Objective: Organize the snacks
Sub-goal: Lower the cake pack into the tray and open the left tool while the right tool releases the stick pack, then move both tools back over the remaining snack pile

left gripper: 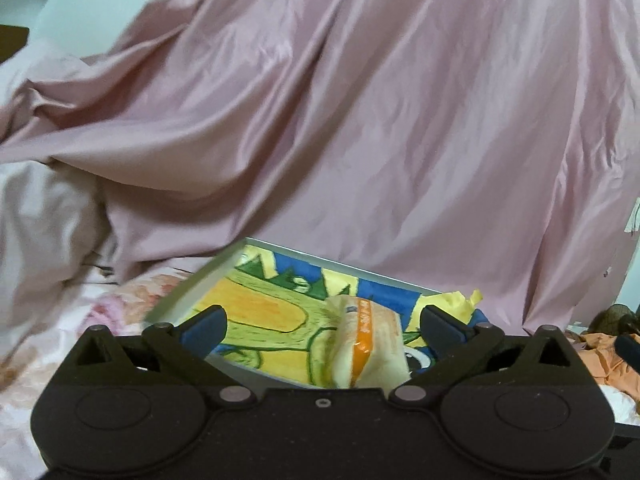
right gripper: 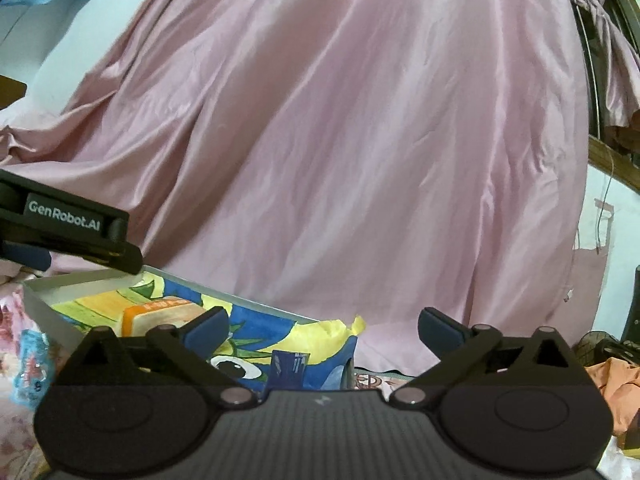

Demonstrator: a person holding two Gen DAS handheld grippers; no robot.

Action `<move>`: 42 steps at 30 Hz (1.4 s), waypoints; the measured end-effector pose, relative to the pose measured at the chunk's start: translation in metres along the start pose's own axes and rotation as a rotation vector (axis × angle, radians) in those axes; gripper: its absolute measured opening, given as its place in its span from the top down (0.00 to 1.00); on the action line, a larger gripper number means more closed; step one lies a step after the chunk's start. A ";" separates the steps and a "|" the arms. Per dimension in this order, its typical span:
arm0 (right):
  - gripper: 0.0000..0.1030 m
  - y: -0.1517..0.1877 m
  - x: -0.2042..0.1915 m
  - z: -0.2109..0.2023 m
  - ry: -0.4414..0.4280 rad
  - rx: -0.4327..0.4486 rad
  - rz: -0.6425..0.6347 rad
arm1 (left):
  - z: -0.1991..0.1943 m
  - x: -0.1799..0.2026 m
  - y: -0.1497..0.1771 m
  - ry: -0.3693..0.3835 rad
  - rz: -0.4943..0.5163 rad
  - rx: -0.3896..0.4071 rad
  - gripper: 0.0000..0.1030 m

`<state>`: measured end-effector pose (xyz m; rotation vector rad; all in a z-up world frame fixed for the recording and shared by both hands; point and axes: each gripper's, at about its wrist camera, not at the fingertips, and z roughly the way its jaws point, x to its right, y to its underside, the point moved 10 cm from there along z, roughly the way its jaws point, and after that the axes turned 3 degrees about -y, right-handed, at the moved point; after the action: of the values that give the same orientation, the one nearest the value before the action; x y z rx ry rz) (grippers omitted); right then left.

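The left gripper has its two blue-padded fingers spread wide, nothing pinched. In the gap between them, touching neither pad, a pale snack packet with an orange band lies inside a shallow tray; it rests on the tray's bright cartoon lining of green, yellow and blue, toward the tray's near edge as this camera looks. The tray's pale rim runs along its far edge and its left edge, meeting in a corner just under the hanging cloth. A crumpled bit of yellow wrapper sticks up at the tray's right end, close to the right-hand finger.

The right gripper is likewise splayed full open, blue fingers holding nothing. Below and between them, on the tray's right-hand part, a small dark blue packet stands or leans on the cartoon lining; which, I cannot tell. The orange-banded snack packet lies farther left in the same tray, partly behind the left-hand finger. The left gripper's black body, marked GenRobot.AI, hangs over the tray's far left corner in the right wrist view.

Behind the tray a pink satin cloth drapes down across both views. The tray sits on a floral bedsheet, and an orange garment lies crumpled off to the right
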<state>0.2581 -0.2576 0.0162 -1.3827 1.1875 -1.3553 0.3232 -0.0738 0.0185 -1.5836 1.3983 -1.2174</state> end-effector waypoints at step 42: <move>0.00 0.069 -0.048 -0.157 -0.192 -0.425 0.221 | -0.134 -0.070 0.137 0.092 0.236 -0.261 0.01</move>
<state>0.0985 -0.2171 -0.0519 -1.5764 1.5021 -0.8236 0.1524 -0.0186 -0.0794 -1.4939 1.8078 -1.0102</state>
